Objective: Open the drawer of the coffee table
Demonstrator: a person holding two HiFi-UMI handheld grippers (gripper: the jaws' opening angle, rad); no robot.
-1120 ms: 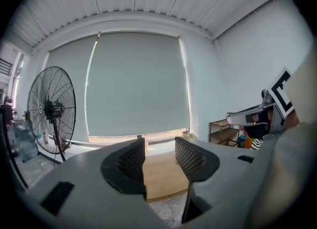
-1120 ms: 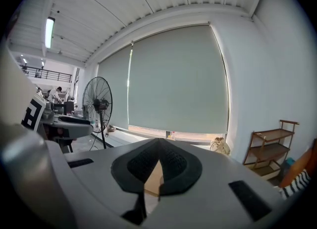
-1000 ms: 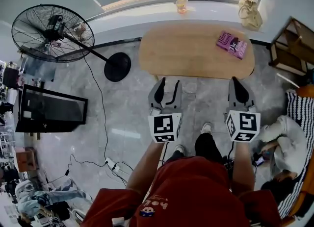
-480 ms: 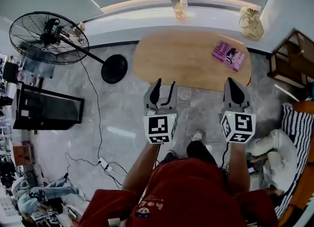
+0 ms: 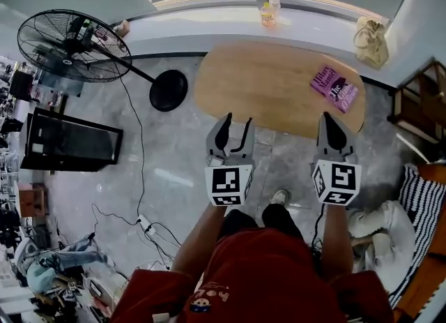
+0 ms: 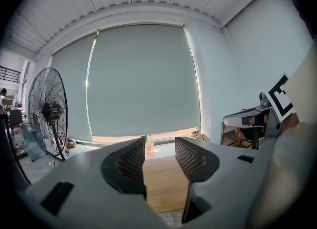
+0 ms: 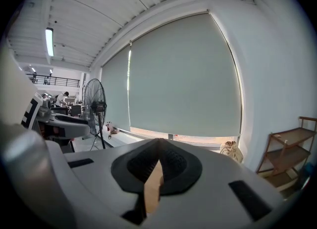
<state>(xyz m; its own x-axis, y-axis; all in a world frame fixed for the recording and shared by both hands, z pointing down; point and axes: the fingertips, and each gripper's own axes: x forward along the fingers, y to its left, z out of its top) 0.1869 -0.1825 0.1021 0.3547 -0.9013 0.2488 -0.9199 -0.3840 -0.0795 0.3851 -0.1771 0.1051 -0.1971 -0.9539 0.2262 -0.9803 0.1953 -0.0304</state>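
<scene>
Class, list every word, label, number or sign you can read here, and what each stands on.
Nothing reads clearly.
Purple book on the coffee table: cover lettering, too small to read.
Red shirt: chest print, blurred.
Bottle on the sill: label too small.
Marker cubes: black-and-white squares, no words.
</scene>
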